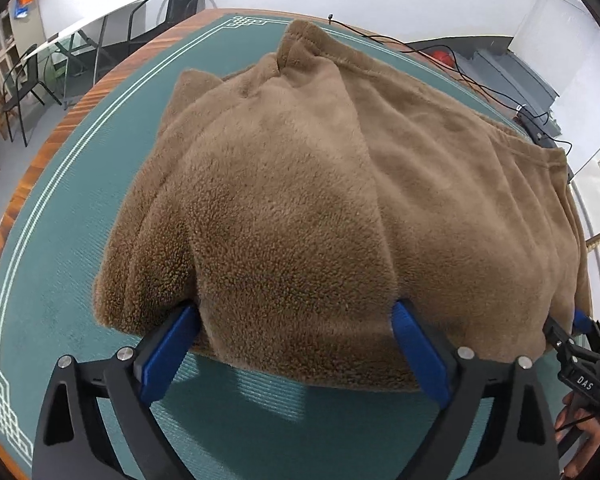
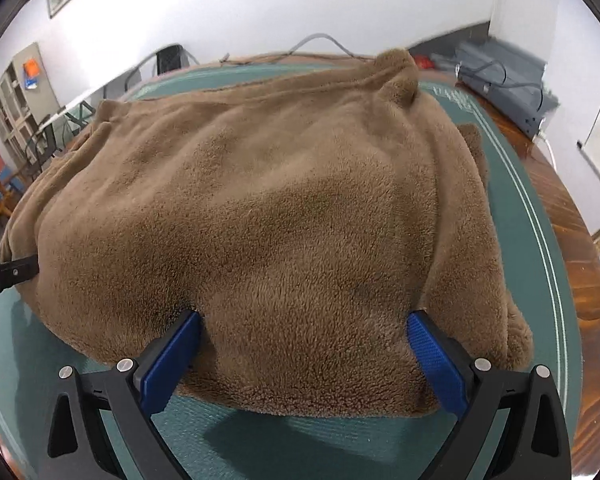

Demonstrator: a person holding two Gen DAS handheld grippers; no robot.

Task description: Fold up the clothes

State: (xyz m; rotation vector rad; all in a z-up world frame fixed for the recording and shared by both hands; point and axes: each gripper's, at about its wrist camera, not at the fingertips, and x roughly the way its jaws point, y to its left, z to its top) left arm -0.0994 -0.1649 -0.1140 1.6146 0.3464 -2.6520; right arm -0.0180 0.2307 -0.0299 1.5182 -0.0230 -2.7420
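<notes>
- a brown fleece (image 1: 300, 200) lies folded in a thick heap on the green mat (image 1: 60, 240) of the worktop (image 1: 32, 176), straight ahead of both sets of jaws.
- the left gripper (image 1: 296, 344) has its jaws spread wide; the near edge of the fleece bulges between the two blue pads (image 1: 168, 356), and both pads press into the pile.
- the right gripper (image 2: 304, 352) is the same: jaws released and wide apart, fleece edge between them, pads touching it on either side.
- in the left view the right gripper shows just beyond the right jaw, at the fleece's near right corner.
- a hem corner (image 2: 396, 76) sticks up at the far side, ahead and right of the right jaws.
- black cables (image 1: 460, 76) run over the worktop beyond the fleece.
</notes>
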